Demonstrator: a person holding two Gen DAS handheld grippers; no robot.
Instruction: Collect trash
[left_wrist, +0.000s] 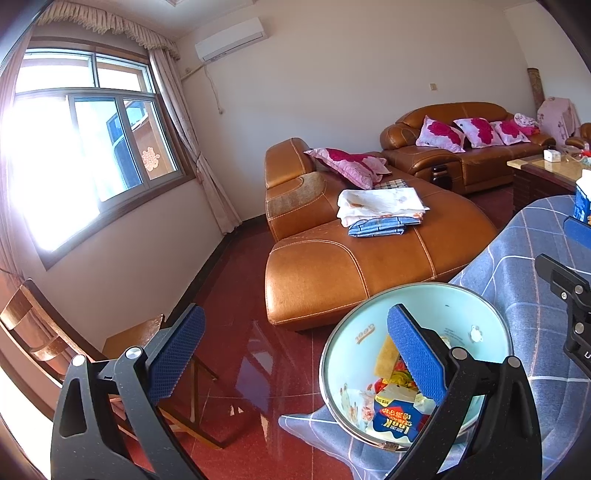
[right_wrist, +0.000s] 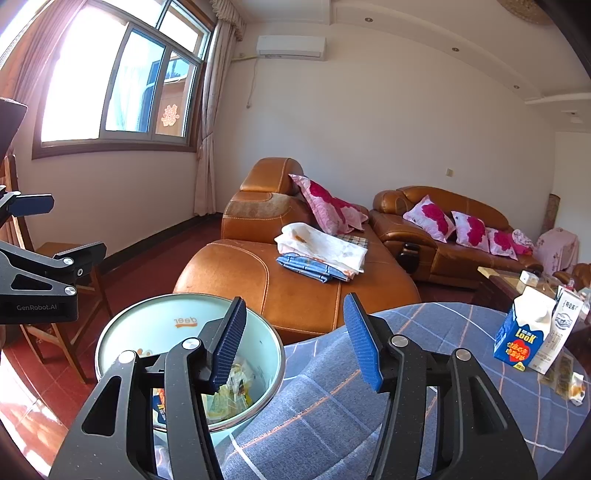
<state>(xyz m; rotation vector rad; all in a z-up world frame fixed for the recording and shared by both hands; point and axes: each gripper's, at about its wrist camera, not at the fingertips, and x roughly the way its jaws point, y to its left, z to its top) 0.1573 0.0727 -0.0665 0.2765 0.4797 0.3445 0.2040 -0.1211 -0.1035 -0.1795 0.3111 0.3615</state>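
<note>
A light blue trash bin (left_wrist: 436, 306) stands on the floor beside a table with a blue checked cloth (left_wrist: 532, 254). It holds wrappers and a blue LOOK carton (left_wrist: 393, 419). My left gripper (left_wrist: 299, 354) is open and empty, its right finger over the bin. My right gripper (right_wrist: 295, 339) is open and empty, above the bin's rim (right_wrist: 110, 325) and the cloth's edge (right_wrist: 325, 398). A blue LOOK carton (right_wrist: 524, 332) and a white carton (right_wrist: 561, 325) stand on the table at the right. Small wrappers (right_wrist: 569, 384) lie beside them.
An orange leather sofa (left_wrist: 351, 266) with folded cloths (left_wrist: 380, 206) stands behind the bin. A wooden chair (left_wrist: 122, 343) is at the left by the window wall. A coffee table (left_wrist: 546, 170) with small items is at the far right. The floor is red tile (left_wrist: 266, 365).
</note>
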